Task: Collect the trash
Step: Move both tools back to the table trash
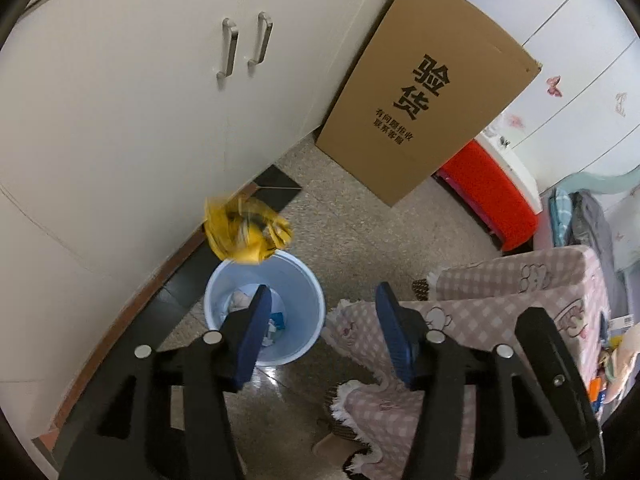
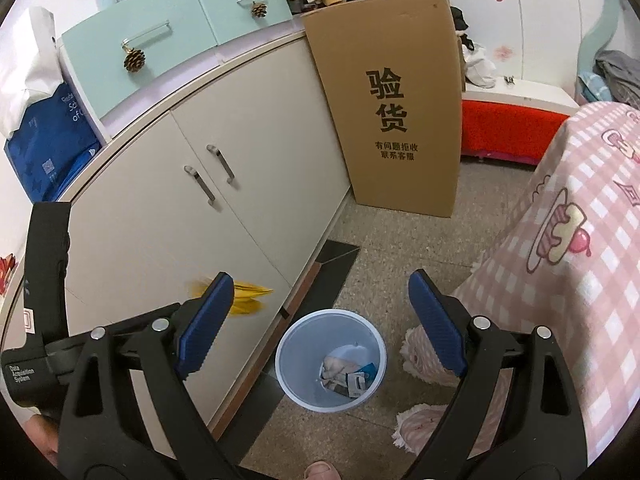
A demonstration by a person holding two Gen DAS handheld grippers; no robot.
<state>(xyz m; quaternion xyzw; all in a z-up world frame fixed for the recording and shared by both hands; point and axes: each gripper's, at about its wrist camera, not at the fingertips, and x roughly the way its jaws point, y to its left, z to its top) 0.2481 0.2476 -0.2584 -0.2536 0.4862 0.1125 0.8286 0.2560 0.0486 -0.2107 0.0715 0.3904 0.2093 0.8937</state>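
Note:
A crumpled yellow wrapper (image 1: 246, 232) is blurred in mid-air just above the far rim of the light blue bin (image 1: 308, 280), touching nothing. My left gripper (image 1: 324, 292) is open above the bin's near side, with nothing between its blue pads. The bin holds paper scraps and small wrappers (image 1: 276, 322). From the right wrist view, the yellow wrapper (image 2: 250, 298) shows in front of the cabinet, up and left of the bin (image 2: 286, 344) and its trash (image 2: 344, 372). My right gripper (image 2: 320, 280) stands wide open and empty above the bin.
A cream cabinet (image 1: 140, 120) runs along the left. A tall cardboard box (image 1: 424, 92) leans at its end, with a red box (image 1: 492, 196) beyond. A pink checked bedspread (image 2: 568, 260) hangs on the right, close to the bin. A person's foot (image 2: 318, 470) shows at the bottom.

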